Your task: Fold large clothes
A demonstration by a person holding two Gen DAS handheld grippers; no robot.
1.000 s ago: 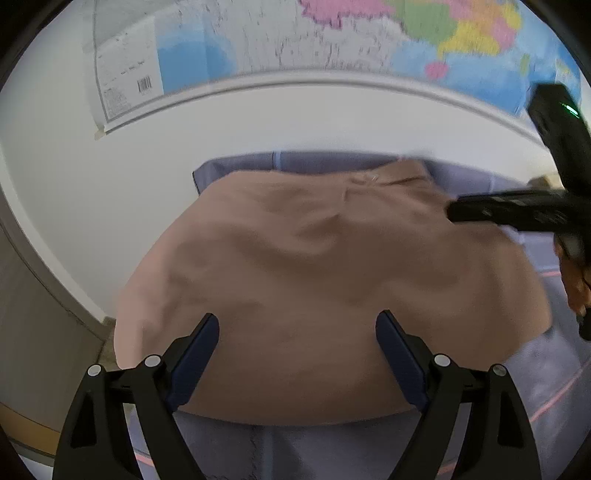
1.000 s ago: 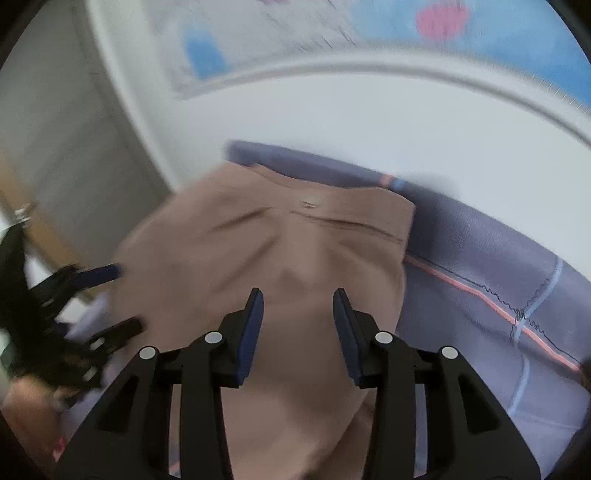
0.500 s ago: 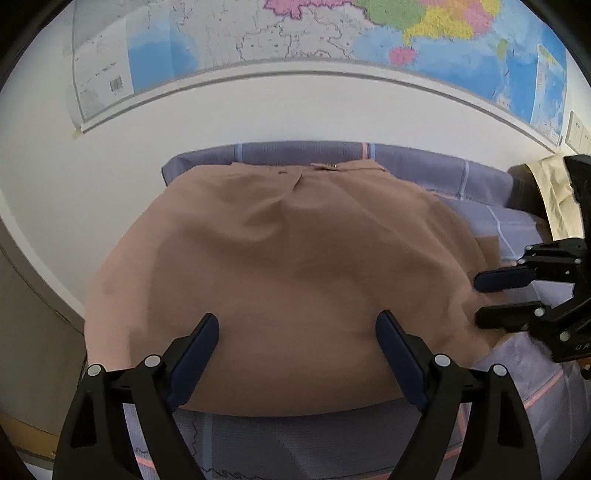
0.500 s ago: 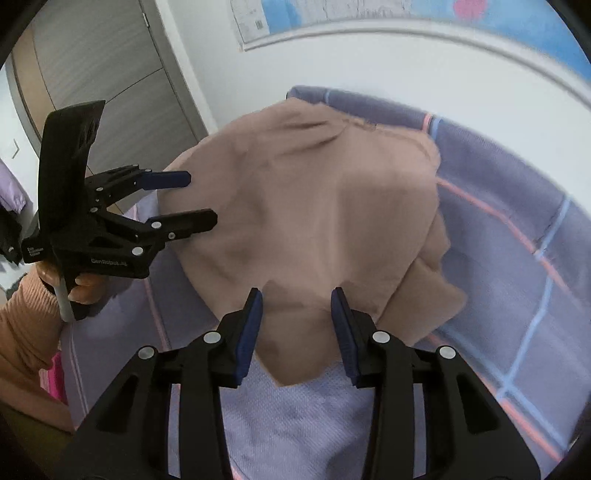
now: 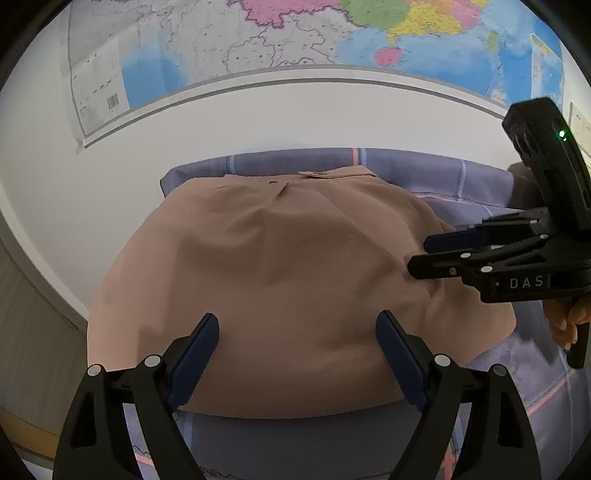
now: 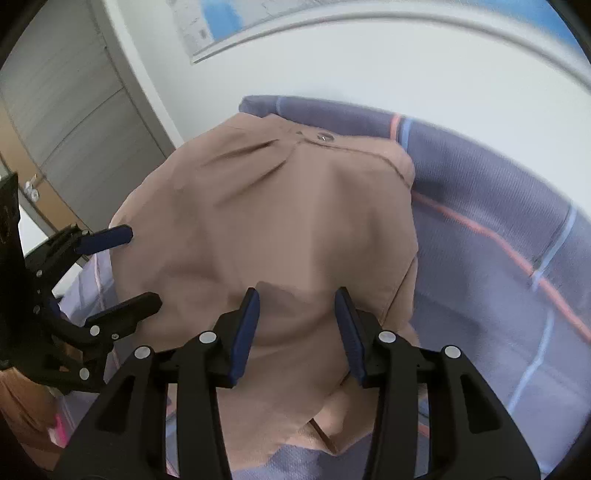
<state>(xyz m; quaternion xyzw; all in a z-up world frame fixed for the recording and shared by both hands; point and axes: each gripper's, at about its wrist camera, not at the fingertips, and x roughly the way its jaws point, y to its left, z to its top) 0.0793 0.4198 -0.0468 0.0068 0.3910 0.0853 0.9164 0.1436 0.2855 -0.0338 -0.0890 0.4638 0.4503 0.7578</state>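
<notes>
Both fisheye views look forward and downward, close over the tan garment [image 5: 295, 266] on the bed [image 5: 461, 177], toward the wall map [image 5: 332, 33]. Each view catches the other gripper; both share garment, bed and wall.

Colourful paper wall map [image 5: 295, 40] hangs on white wall [image 5: 258, 118]. Purple plaid bedsheet with pink and pale-blue stripes [image 6: 498, 229] lies below it. Grey panelled wardrobe door [image 6: 70, 88] stands at left.
</notes>
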